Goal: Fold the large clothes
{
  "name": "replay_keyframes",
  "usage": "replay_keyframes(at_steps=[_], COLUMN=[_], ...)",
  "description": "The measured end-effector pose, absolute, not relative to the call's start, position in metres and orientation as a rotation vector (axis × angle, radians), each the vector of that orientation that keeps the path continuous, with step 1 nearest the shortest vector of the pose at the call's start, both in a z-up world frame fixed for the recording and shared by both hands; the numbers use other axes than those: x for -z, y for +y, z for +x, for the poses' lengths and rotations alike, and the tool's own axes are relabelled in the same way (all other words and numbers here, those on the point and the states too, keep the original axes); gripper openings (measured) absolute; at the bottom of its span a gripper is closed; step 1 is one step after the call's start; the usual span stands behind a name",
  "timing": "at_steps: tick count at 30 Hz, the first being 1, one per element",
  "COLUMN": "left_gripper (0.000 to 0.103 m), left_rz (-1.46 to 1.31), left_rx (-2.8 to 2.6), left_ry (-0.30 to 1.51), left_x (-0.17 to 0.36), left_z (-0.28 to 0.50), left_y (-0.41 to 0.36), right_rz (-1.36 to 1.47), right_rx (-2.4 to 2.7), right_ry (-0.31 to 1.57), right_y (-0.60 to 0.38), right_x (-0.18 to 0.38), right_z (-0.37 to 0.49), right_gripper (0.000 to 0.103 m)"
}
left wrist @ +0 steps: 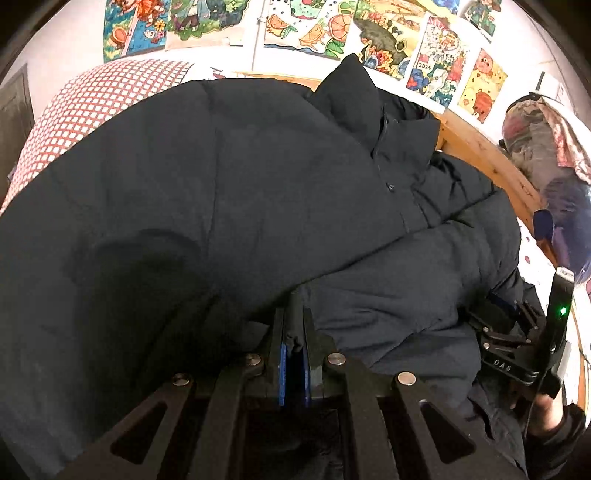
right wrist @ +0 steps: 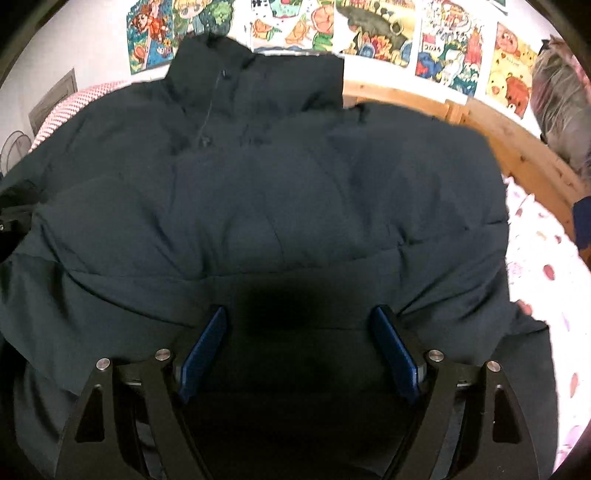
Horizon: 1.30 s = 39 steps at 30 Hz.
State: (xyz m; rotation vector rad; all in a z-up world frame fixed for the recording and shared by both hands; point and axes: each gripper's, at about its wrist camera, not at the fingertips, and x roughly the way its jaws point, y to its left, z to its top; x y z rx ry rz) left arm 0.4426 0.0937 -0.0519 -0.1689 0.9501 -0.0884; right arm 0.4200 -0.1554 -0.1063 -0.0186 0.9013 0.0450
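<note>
Bedroom setting: we list a bed with a pale wooden frame [right wrist: 517, 147] against a white wall papered with bright cartoon posters [left wrist: 314, 33].

Item one, left gripper [left wrist: 293, 332]: we find its jaws pressed together on a narrow fold of dark fabric, the blue pads [left wrist: 282, 373] nearly touching with the cloth pinched between them.

Item two, right gripper [right wrist: 299, 350]: we see its jaws spread wide, blue pads [right wrist: 201, 354] well apart, nothing pressed between them; dark fabric lies beneath the gap. In the left wrist view this tool [left wrist: 517, 339] sits at the coat's right edge, a hand [left wrist: 550, 406] holding it.

Item three, large dark padded coat [right wrist: 277, 206]: we record it spread across the bed, collar [right wrist: 221, 74] toward the wall, one quilted panel lying over the body.

Item four, red-and-white checked bedding [left wrist: 92, 103], far left beyond the coat.

Item five, white spotted sheet [right wrist: 543, 258], right of the coat.

Item six, bundle of mixed cloth [left wrist: 543, 140] near the frame's right end.
</note>
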Motion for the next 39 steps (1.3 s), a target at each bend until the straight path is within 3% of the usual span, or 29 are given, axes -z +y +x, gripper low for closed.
replay_keyframes(at_steps=[7,9,11,13,14,20,28,39], left_gripper=[0.018,0.03,0.059,0.076,0.08,0.086,0.089,0.089], left_rz=[-0.256,-0.257,-0.288,-0.32,-0.337,-0.478,-0.79,-1.094], left_rx=[0.101,0.094,0.1,0.074,0.058,-0.022,-0.224,-0.449], left_ry=[0.889,0.866,0.832,0.781,0.755,0.709,0.661,0.494], left_x=[0.029,0.02,0.01,0.0,-0.005,-0.009,0.027,0.068], left_z=[0.42,0.406,0.385,0.36,0.345,0.262,0.178,0.157], left_y=[0.11,0.111,0.116,0.124,0.128,0.158,0.203,0.248], right_rz=[-0.022,-0.016,-0.019,-0.024,-0.029,-0.097,-0.172,-0.214], right_rx=[-0.043,-0.043,-0.038,-0.03,-0.024,0.004,-0.022,-0.215], right_ry=[0.873,0.848,0.825,0.808,0.799,0.773,0.766,0.72], right_y=[-0.151,-0.152,-0.151,-0.152,-0.151,-0.145,-0.128,-0.064], right_x=[0.116,0.113,0.111,0.109,0.108,0.096,0.078,0.025], right_z=[0.416,0.409,0.4,0.396,0.393,0.38,0.361,0.357], right_gripper=[0.079,0.08,0.081,0.082,0.082,0.084,0.084,0.084])
